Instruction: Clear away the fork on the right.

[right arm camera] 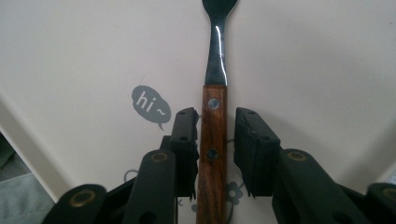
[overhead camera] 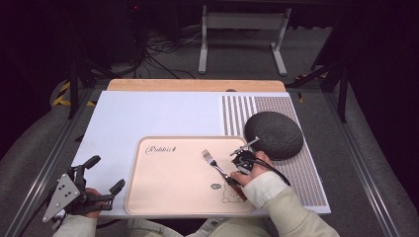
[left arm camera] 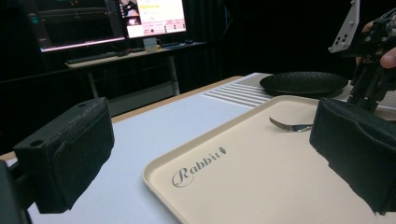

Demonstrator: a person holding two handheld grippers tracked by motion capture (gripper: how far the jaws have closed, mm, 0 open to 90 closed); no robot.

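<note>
A fork [overhead camera: 213,163] with a wooden handle lies flat on the beige tray [overhead camera: 168,197], tines toward the far left. My right gripper [overhead camera: 231,178] is at the handle end, and its jaws straddle the handle. In the right gripper view the fork [right arm camera: 214,135] runs up between the two black pads; the left pad is close against the wood, and a gap shows at the right pad, so the gripper is open. My left gripper [overhead camera: 104,174] rests at the table's near left corner, open and empty. The left gripper view shows the fork [left arm camera: 289,126] on the tray [left arm camera: 261,177].
A round black plate [overhead camera: 274,134] sits on the striped part of the white mat [overhead camera: 148,113], right of the tray and just beyond my right hand. The tray carries "Rabbit" lettering and a small "hi~" bubble [right arm camera: 149,105]. Desk legs and cables lie beyond the table.
</note>
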